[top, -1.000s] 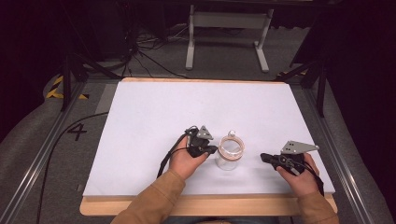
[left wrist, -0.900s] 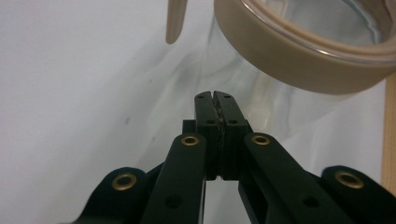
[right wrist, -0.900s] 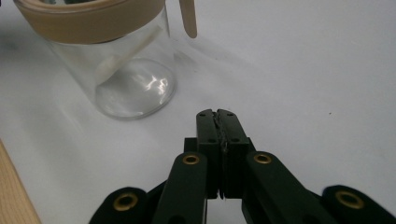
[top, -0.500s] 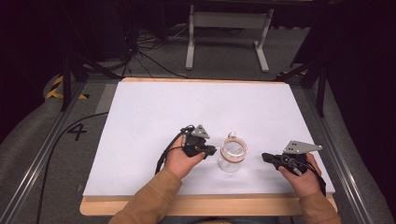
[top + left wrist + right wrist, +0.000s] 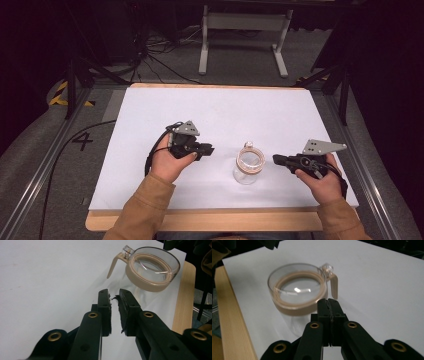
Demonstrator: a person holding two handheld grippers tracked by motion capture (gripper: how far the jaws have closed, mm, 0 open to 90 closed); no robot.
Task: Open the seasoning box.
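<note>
While a glass jug (image 5: 248, 165) is standing upright near the worktop's (image 5: 150, 107) near edge, two claws are flanking it without touching.

The left claw (image 5: 209, 149) is sitting just left of the jug, its jaws parted only narrowly and gripping nothing; the right claw (image 5: 276, 159) is pointing at the jug from the right, jaws pressed together and empty, in a person's hand (image 5: 320, 177).

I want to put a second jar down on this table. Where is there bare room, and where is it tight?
The far half of the white table top, beyond both grippers, is bare edge to edge. The near strip is tighter: the glass jar stands between the left gripper and the right gripper, with only narrow gaps either side.
</note>
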